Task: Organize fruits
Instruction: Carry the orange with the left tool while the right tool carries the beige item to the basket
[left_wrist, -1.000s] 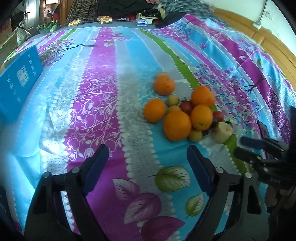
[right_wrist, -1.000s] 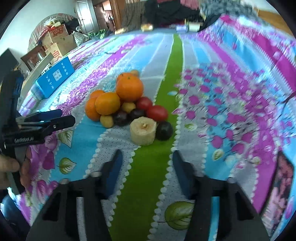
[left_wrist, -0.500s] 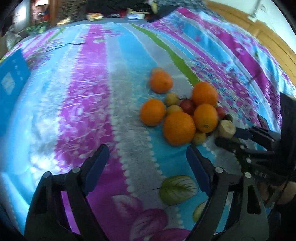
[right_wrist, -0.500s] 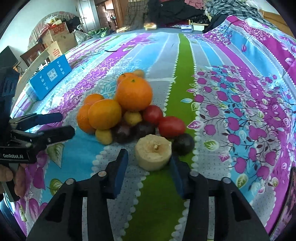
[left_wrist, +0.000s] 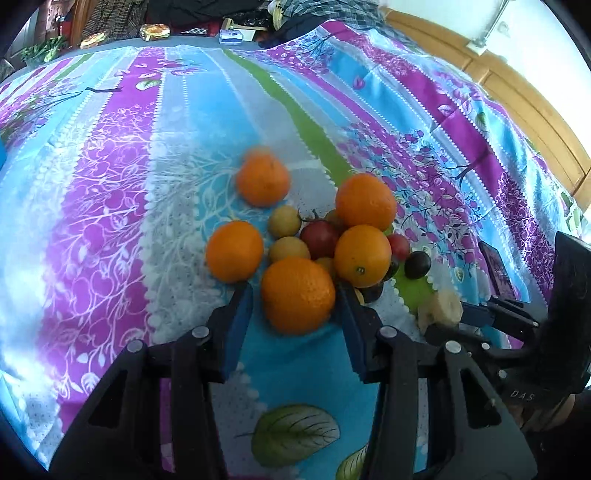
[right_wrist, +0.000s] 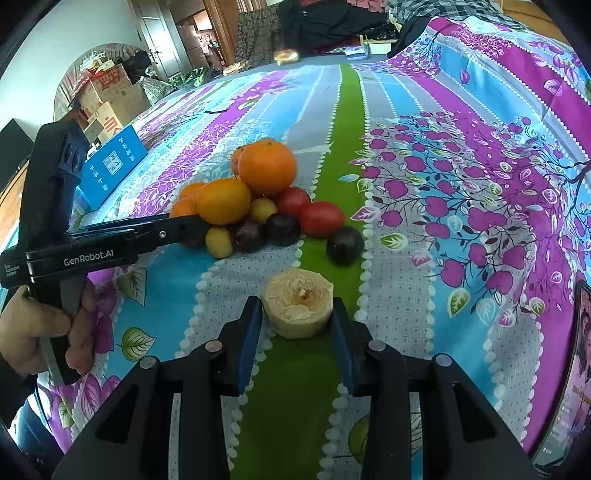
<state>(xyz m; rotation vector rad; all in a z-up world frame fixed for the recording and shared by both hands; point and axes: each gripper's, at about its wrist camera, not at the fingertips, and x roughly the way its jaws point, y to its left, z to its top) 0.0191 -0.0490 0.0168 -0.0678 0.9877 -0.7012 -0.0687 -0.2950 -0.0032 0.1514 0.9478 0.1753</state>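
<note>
A pile of fruit lies on a striped floral cloth (left_wrist: 110, 206): several oranges, yellow plums, red tomatoes and dark plums. My left gripper (left_wrist: 295, 291) is open, its fingers on either side of the nearest orange (left_wrist: 297, 295), close to its sides. My right gripper (right_wrist: 297, 314) is open around a peeled pale fruit chunk (right_wrist: 297, 308), pulled a little apart from the pile; contact is unclear. In the left wrist view that chunk (left_wrist: 441, 314) shows at the right gripper's tips. In the right wrist view the left gripper (right_wrist: 177, 227) reaches into the pile's left side (right_wrist: 221, 201).
A blue box (right_wrist: 112, 166) lies on the cloth at the left. A phone (left_wrist: 496, 271) lies at the right of the pile. A dark plum (right_wrist: 343, 245) sits alone just beyond the chunk. Cardboard boxes (right_wrist: 107, 99) and clothes stand past the far edge.
Both grippers have moved forward into the pile and narrowed. The left now brackets the nearest orange; the right brackets the peeled chunk, which sits further from the pile.
</note>
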